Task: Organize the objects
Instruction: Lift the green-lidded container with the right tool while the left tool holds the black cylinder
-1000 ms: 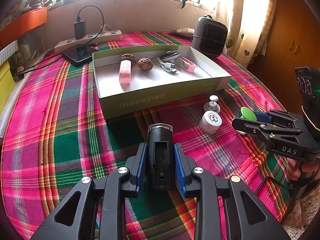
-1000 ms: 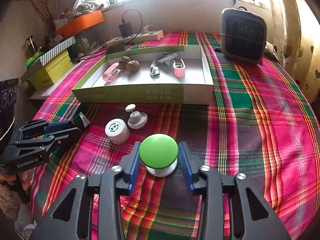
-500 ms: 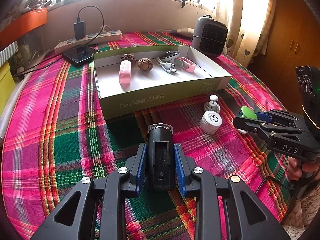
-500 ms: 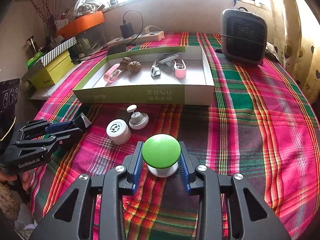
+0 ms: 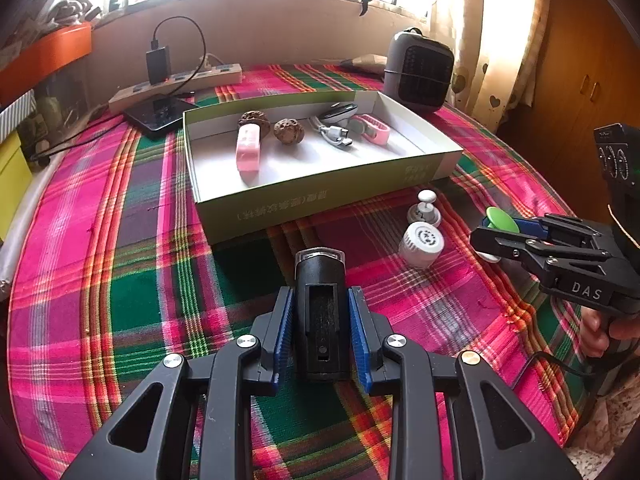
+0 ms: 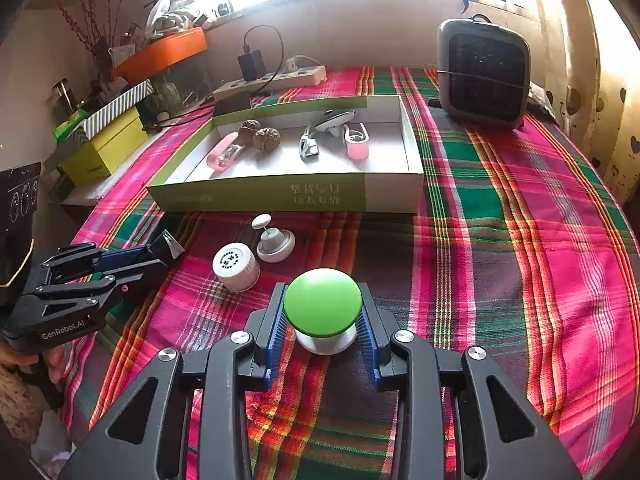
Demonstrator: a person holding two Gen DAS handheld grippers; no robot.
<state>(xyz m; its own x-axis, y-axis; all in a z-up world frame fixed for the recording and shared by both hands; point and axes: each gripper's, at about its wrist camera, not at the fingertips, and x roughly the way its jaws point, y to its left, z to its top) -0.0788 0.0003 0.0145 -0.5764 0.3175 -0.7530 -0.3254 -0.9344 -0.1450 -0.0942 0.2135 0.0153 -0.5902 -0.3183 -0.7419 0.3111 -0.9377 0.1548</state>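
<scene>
My left gripper (image 5: 322, 296) is shut on a small black lamp-like device (image 5: 320, 276), low over the plaid cloth. My right gripper (image 6: 322, 286) has its blue pads pressed against the sides of a green-capped white knob (image 6: 322, 304), which stands on the cloth. Between the two grippers lie a white ribbed cap (image 6: 236, 266) and a white knobbed stopper (image 6: 275, 240). Just behind them is an open green and white box (image 6: 260, 196) holding a pink clip, two walnuts, a cable end and a pink holder. The right gripper (image 5: 486, 236) shows at the right edge of the left wrist view.
A grey heater (image 6: 482, 72) stands at the back right of the table. A power strip (image 5: 180, 84) with a charger and a dark phone (image 5: 158, 114) lie behind the box. A yellow box (image 6: 104, 148) sits off the table's left edge. A hand holds each gripper handle.
The right gripper's jaws have closed in until the pads touch the green-capped knob. The left gripper and its black device have not moved.
</scene>
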